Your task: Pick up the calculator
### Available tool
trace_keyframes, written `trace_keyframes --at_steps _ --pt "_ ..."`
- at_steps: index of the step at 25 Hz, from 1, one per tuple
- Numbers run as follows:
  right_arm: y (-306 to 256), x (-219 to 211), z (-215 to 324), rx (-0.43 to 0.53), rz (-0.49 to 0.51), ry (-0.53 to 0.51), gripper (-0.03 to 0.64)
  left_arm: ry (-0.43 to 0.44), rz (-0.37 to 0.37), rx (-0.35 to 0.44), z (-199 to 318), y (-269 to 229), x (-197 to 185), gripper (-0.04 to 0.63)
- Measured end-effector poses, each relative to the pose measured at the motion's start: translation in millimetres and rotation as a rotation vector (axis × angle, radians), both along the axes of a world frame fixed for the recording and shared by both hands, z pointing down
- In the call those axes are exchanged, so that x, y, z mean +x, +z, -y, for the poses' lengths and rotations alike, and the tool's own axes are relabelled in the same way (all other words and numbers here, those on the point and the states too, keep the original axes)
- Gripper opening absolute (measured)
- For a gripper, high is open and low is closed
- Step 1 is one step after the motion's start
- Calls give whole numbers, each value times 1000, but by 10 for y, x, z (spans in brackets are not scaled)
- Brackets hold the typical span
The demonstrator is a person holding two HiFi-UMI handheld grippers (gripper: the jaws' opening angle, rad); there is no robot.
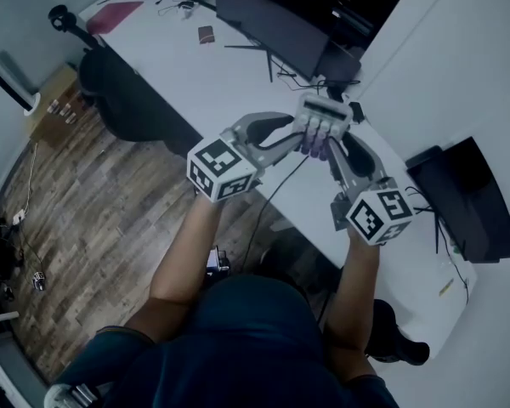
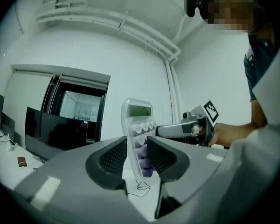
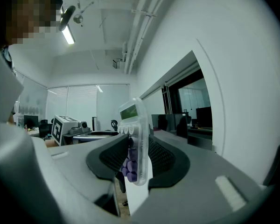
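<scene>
The calculator [image 1: 324, 111] is white with a grey display and purple keys, and it is held up above the white desk [image 1: 238, 75]. My left gripper [image 1: 306, 140] reaches in from the left and is shut on its lower part. My right gripper [image 1: 332, 150] comes from below right and is shut on it too. In the left gripper view the calculator [image 2: 138, 121] stands upright between the ribbed pads [image 2: 114, 156], with the right gripper [image 2: 192, 128] beyond it. In the right gripper view the calculator [image 3: 135, 125] is edge-on between the pads [image 3: 161, 158], and the left gripper's marker cube [image 3: 62, 125] shows behind.
A dark monitor [image 1: 268, 19] stands at the desk's back, a black box [image 1: 466, 198] at the right end. A thin cable [image 1: 272, 195] trails off the desk's near edge. A black office chair [image 1: 123, 100] stands on the wooden floor [image 1: 76, 202] to the left.
</scene>
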State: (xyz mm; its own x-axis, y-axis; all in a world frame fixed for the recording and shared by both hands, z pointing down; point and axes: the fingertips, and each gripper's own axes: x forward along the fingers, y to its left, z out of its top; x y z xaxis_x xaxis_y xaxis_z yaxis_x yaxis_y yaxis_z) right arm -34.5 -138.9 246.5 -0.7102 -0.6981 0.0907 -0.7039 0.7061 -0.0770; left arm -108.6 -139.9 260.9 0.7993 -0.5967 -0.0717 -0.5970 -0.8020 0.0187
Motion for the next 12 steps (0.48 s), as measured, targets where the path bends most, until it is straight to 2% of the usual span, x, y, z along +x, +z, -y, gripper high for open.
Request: trace_keyframes --at_steps 12 --pt "-416 -64 -297 116 -53 -9 132 9 -3 81 -237 -333 -53 124"
